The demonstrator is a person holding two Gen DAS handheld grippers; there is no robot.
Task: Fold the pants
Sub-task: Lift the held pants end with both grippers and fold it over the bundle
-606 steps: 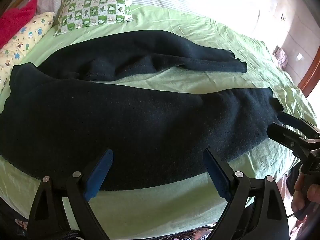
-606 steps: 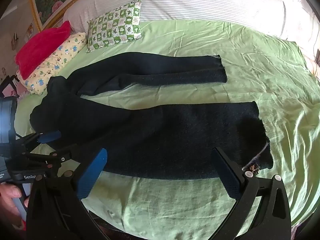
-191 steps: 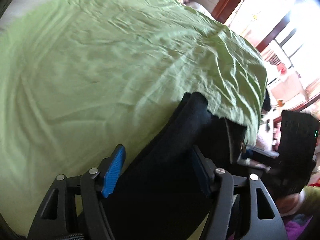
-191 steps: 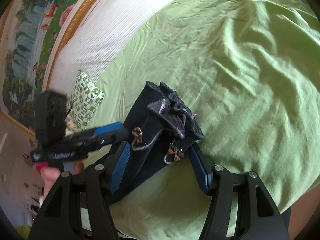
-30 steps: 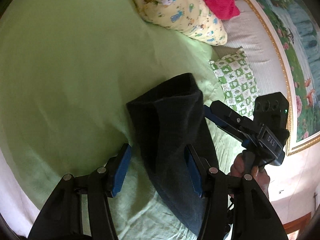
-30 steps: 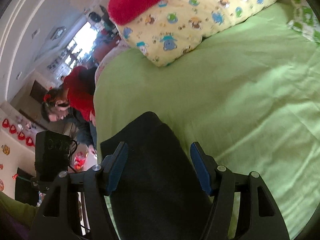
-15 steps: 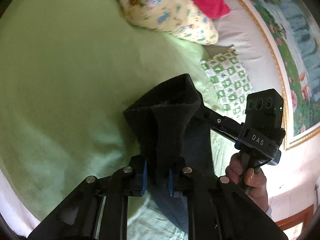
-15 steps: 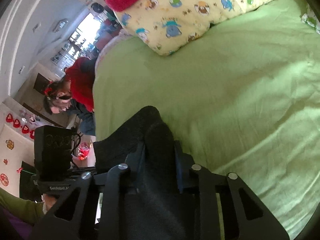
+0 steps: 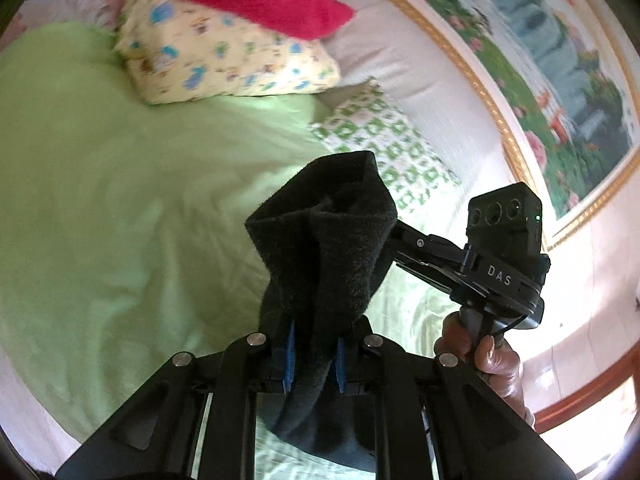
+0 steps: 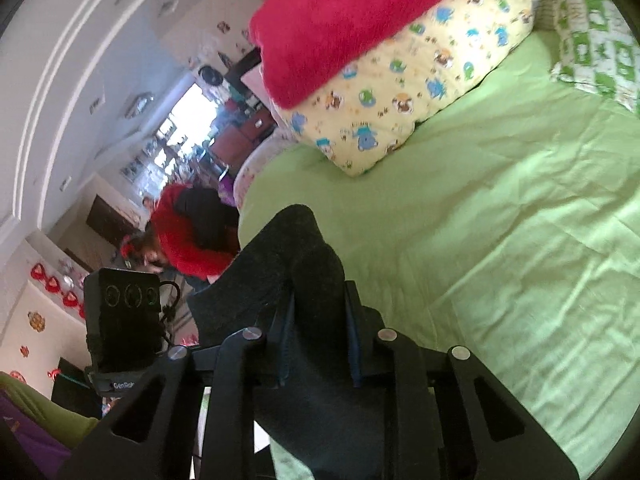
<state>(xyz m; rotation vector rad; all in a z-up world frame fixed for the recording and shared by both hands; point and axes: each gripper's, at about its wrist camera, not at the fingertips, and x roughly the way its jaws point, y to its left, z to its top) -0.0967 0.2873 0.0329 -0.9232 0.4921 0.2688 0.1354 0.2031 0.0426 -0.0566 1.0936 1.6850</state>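
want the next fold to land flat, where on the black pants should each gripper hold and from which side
Hold the bunched top edge of the black pants, as now: left gripper and right gripper, whose jaws are closing, each pinch one corner from the near side. The rest hangs free below, so it should drape flat onto the green sheet.

This was a bedroom in a home: a bed under a light green sheet point(image 10: 500, 208) filled both views, with a yellow cartoon-print pillow point(image 10: 416, 80), a red plush blanket point(image 10: 344, 16) and a green checked pillow point(image 9: 384, 152) at its head. A gold-framed landscape painting point(image 9: 560, 60) hung above, and red ornaments point(image 10: 52, 284) dotted a far wall.
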